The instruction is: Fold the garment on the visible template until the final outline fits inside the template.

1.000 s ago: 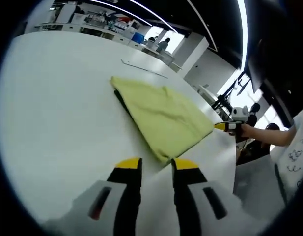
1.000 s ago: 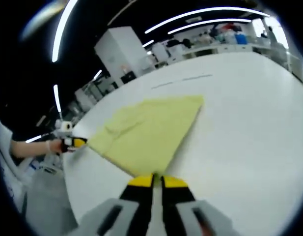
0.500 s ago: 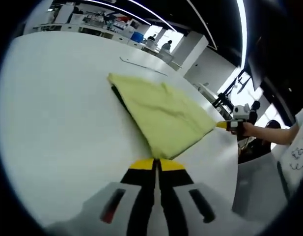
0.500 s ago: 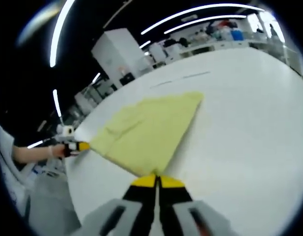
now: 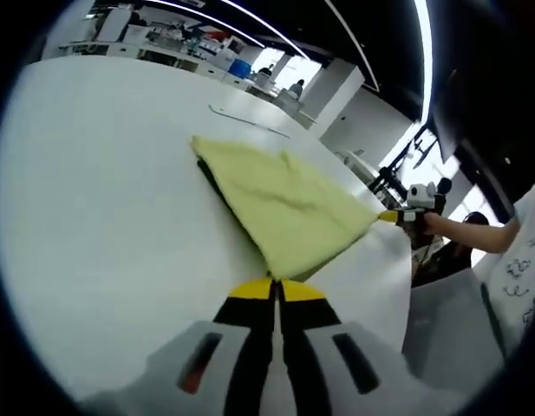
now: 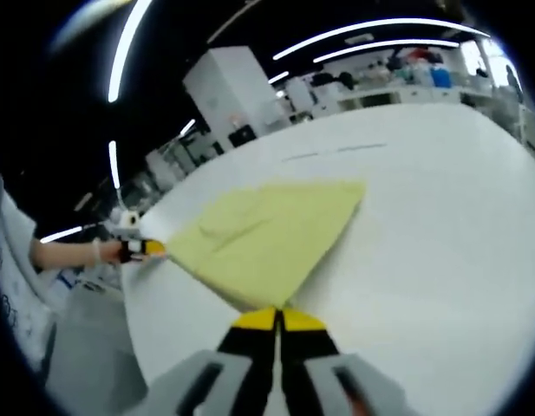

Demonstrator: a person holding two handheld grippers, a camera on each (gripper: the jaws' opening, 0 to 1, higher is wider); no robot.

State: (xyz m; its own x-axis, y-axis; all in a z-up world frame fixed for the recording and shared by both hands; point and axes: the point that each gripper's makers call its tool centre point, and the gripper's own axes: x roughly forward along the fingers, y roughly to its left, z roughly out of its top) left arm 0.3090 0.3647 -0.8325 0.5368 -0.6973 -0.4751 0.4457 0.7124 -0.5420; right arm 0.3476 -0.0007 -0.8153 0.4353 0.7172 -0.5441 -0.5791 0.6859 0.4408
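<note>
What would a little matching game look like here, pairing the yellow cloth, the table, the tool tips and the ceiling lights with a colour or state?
Things:
1. garment
2. table
3. left gripper
4. ceiling light strips

Descriptions:
A. white and bare
B. fingers shut on a cloth corner
C. pale yellow, lying folded
D. bright curved lines overhead

Pairs: 1-C, 2-A, 3-B, 4-D

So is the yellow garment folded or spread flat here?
Folded. The yellow garment shows layered edges and creases on the white table, with a corner pinched in each shut gripper: left, right.
</note>
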